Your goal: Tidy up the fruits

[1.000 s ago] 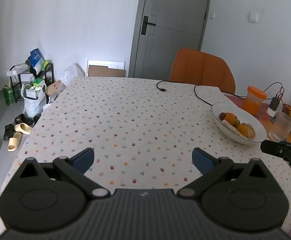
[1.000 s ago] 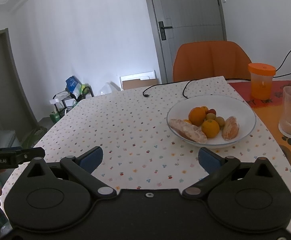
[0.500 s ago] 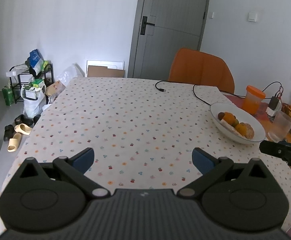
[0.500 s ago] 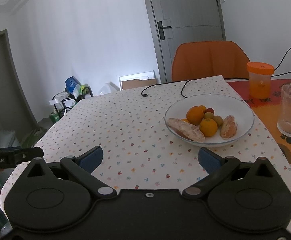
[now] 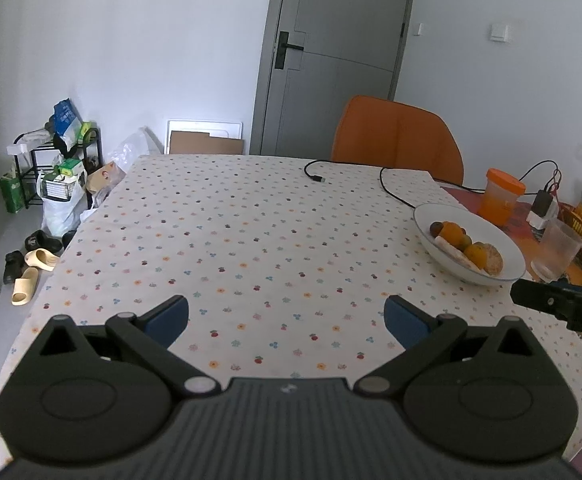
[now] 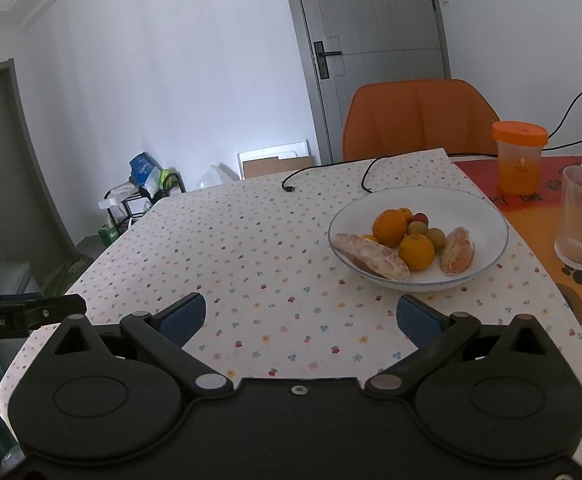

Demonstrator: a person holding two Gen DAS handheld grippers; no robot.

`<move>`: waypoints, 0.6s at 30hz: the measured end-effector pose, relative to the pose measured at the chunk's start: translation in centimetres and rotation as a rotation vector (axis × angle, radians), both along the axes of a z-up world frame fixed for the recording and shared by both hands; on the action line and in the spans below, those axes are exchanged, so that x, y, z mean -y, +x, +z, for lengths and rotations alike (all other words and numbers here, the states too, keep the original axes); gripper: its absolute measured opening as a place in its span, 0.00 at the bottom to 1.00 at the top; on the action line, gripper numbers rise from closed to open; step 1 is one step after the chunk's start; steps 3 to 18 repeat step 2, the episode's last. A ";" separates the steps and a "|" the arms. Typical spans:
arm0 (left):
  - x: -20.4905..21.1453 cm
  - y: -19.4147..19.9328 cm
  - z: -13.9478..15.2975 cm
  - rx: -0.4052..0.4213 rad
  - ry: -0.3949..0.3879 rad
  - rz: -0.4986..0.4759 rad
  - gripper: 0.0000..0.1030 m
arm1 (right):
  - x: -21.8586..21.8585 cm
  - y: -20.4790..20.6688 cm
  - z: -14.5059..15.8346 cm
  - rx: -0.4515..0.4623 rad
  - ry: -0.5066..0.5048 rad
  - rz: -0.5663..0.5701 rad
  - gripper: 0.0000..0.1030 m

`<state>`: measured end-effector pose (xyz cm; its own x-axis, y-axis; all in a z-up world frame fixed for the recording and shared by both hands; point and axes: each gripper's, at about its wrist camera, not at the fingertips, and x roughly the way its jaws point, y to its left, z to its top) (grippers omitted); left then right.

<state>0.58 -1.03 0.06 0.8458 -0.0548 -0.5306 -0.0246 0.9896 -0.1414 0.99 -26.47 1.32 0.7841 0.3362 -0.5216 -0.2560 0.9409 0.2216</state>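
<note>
Blue-padded fingers of the left gripper (image 5: 287, 318) and the right gripper (image 6: 301, 316) are spread wide with nothing between them, both held above the floral tablecloth (image 6: 251, 264). Beyond the right gripper, a white bowl (image 6: 487, 216) rests on the cloth holding two whole oranges (image 6: 389, 227), peeled citrus pieces (image 6: 457, 256) and several small round fruits (image 6: 436, 237). Just right of the bowl stands a ribbed glass (image 6: 581, 220); farther back, an orange-lidded jar (image 6: 519, 158), a black cable (image 5: 391, 188) and an orange chair (image 6: 419, 116).

Glossy white bowl (image 6: 487, 216), printed cloth tablecloth (image 6: 251, 248), ribbed clear glass (image 6: 581, 220)
</note>
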 end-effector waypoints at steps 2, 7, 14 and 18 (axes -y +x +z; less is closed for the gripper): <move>0.0 0.0 0.0 0.001 0.000 0.000 1.00 | 0.0 0.0 -0.1 -0.002 -0.001 -0.001 1.00; 0.0 0.0 0.0 0.001 0.000 0.000 1.00 | 0.0 0.0 -0.1 -0.002 -0.001 -0.001 1.00; 0.0 0.0 0.0 0.001 0.000 0.000 1.00 | 0.0 0.0 -0.1 -0.002 -0.001 -0.001 1.00; 0.0 0.0 0.0 0.001 0.000 0.000 1.00 | 0.0 0.0 -0.1 -0.002 -0.001 -0.001 1.00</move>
